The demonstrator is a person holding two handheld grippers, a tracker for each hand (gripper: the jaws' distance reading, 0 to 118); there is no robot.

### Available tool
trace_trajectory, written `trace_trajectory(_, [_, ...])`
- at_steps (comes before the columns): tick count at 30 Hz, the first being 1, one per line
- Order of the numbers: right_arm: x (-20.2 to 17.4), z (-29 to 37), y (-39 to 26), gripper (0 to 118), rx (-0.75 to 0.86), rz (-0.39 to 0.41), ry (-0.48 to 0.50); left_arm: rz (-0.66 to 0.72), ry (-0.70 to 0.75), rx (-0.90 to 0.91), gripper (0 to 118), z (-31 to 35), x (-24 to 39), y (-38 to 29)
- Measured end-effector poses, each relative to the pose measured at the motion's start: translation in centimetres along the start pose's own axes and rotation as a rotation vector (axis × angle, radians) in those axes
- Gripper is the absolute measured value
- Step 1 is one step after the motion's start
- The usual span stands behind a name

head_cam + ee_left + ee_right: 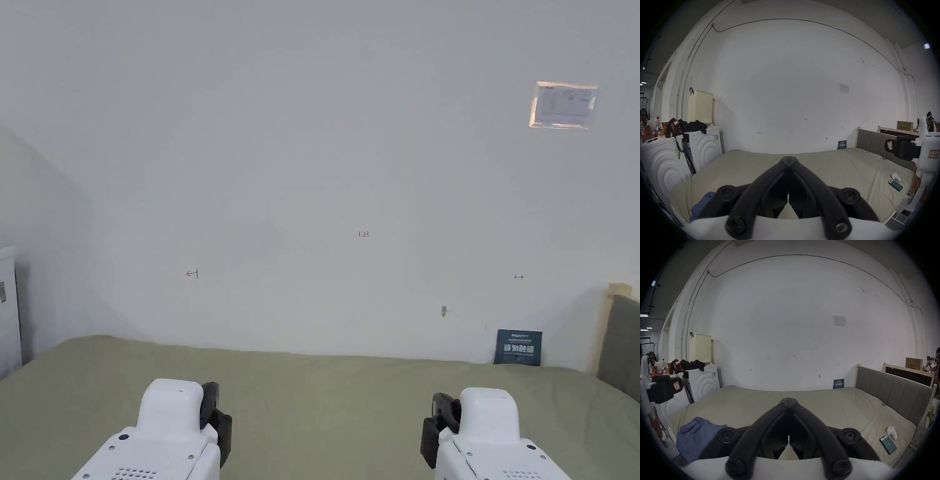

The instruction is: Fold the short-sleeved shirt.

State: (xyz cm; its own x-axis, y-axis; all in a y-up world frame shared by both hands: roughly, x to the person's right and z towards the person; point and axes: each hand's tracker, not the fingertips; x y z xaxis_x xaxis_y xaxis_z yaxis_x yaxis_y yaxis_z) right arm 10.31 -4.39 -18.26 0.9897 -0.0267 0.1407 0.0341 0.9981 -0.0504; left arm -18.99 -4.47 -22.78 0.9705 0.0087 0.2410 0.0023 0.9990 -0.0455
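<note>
Starting at the far left, two white washing machines (705,146) are seen against the wall, topped with bottles, a dark red bag (671,128), black clothing and a cream perforated laundry basket (700,106). A bed with an olive-green sheet (325,387) spans the scene beyond both tools. The short-sleeved shirt (695,436), blue and crumpled in a heap, is placed at the near left corner of the bed, untouched by either tool. The left gripper (789,160) is held above the sheet, its jaws pressed tip to tip with nothing between them. The right gripper (789,401) is held level beside it, well apart, its jaws likewise closed on nothing. A sheet of paper (563,105) is fixed high on the white wall, and a dark blue card (518,347) is propped at the wall's foot on the far right. A grey padded headboard (893,389) bounds the right side. A phone (887,444) and a small white device (892,432) are laid just beside each other on the near right of the sheet.
</note>
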Motion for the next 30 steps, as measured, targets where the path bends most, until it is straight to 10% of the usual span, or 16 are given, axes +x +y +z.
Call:
trace_trajectory(6, [-1.8, -0.4, 0.1, 1, -0.018, -0.001, 0.039, -0.014, 0.062, -0.015, 0, 1.0, -2.0, 0.0])
trace_trajectory(20, [-19.4, -1.5, -5.2, 1, -0.154, 0.021, 0.506, 0.086, 0.304, -0.144, 0, 9.0, -15.8, -2.6])
trace_trajectory(30, [-20.4, -5.1, -8.6, 1, -0.26, 0.08, 0.504, 0.232, 0.15, -0.788, 0, -3.6, -24.4, -15.5])
